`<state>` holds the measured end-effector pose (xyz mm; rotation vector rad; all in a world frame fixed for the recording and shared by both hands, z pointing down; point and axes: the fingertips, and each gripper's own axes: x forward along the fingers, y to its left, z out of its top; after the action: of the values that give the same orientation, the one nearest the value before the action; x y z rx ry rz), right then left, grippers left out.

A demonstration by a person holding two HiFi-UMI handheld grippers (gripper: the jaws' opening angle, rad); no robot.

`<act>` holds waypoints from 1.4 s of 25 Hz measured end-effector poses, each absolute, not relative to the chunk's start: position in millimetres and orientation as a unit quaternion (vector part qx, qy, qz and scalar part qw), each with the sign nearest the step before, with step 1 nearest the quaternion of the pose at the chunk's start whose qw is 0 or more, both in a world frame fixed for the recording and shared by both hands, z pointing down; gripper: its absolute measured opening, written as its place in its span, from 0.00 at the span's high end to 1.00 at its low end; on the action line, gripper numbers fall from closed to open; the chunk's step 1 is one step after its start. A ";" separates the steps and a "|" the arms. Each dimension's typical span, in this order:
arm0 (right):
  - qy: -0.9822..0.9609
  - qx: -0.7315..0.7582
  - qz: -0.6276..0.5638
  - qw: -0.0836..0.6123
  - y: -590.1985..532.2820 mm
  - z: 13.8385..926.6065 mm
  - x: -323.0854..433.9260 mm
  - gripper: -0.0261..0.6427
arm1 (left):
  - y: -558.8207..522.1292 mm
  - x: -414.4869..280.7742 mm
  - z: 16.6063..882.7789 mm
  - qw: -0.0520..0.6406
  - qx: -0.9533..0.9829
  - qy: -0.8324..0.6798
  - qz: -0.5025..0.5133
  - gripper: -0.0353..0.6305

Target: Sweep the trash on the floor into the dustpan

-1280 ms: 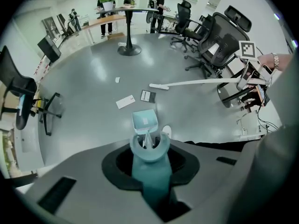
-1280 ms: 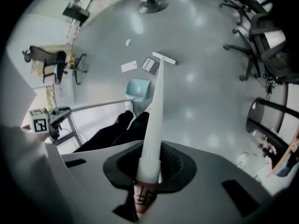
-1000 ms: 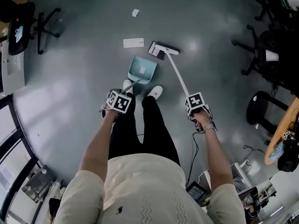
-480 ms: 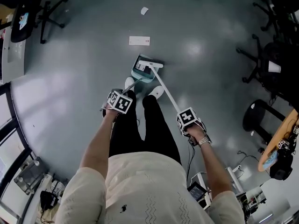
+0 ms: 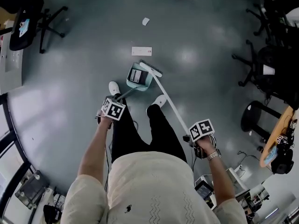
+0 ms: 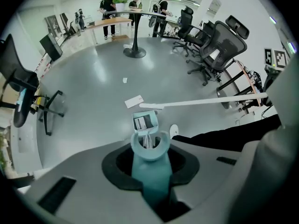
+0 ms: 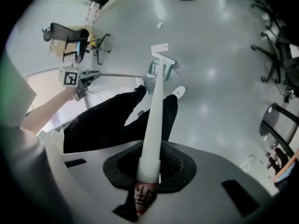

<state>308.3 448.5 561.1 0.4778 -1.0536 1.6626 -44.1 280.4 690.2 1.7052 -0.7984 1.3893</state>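
One card (image 5: 136, 74): inside our dustpan (image 5: 146, 81).
Left gripper (image 6: 150, 176): jaws clamp dustpan handle.
Right gripper (image 7: 147, 178): jaws clamp broom (image 5: 170, 103) pole.

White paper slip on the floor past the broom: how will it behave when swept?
The flat white rectangular paper slip looks thin and light, so it probably slides easily on the glossy grey floor. Lying flush, it may slip under the white broom rather than ride into the teal dustpan.
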 end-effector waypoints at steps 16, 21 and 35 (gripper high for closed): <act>-0.305 0.411 0.797 0.320 316.8 634.3 132.9 0.86 | 122.3 -285.5 687.8 0.223 0.708 -0.172 0.648 0.81; -0.293 0.389 0.768 0.415 296.7 657.1 94.9 0.86 | 83.5 -278.7 695.0 0.217 0.712 -0.144 0.652 0.81; -0.371 0.265 0.677 0.577 312.7 630.9 12.0 0.86 | 48.3 -252.2 705.7 0.213 0.729 -0.116 0.641 0.81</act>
<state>12.0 312.7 630.9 0.6202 -0.8687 1.5848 -252.2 48.3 705.7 2.0236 -0.3210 1.7786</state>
